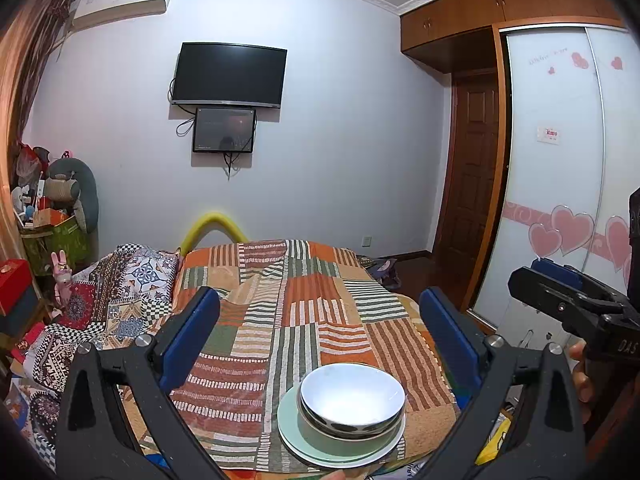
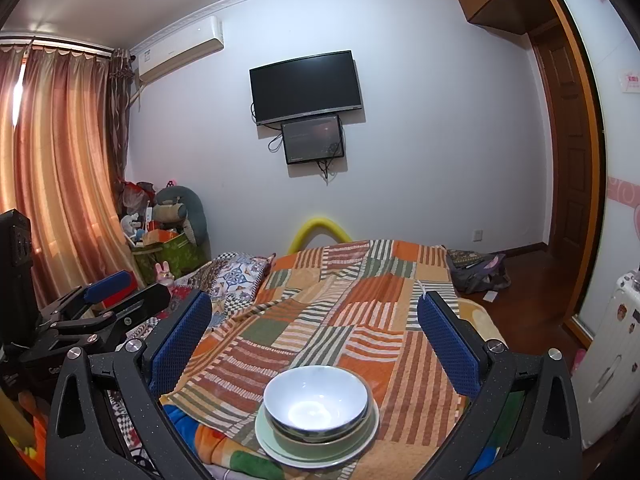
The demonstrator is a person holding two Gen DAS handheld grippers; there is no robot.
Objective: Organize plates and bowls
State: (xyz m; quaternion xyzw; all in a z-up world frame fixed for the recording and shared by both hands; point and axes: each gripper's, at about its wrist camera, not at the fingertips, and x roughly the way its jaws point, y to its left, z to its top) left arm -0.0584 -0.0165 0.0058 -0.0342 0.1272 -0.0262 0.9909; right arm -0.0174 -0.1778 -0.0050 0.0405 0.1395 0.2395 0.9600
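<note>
A white bowl (image 1: 352, 398) with dark spots on its outside is nested in a stack on a pale green plate (image 1: 292, 436), near the front edge of the bed's striped patchwork cover (image 1: 304, 312). The same bowl (image 2: 316, 404) and green plate (image 2: 264, 440) show in the right wrist view. My left gripper (image 1: 320, 328) hangs open above and behind the stack, with nothing between its blue pads. The right gripper (image 2: 316, 336) is open too, over the same stack, empty. Each gripper shows at the edge of the other's view: the right gripper (image 1: 560, 284), the left gripper (image 2: 116, 292).
A checkered quilt (image 1: 120, 292) lies on the bed's left side. Boxes and toys (image 2: 164, 240) crowd the far left corner by the curtains (image 2: 60, 168). A bag (image 2: 476, 268) lies on the floor by the door. A wardrobe (image 1: 560, 184) stands at right. A hand (image 1: 580, 376) holds the right gripper.
</note>
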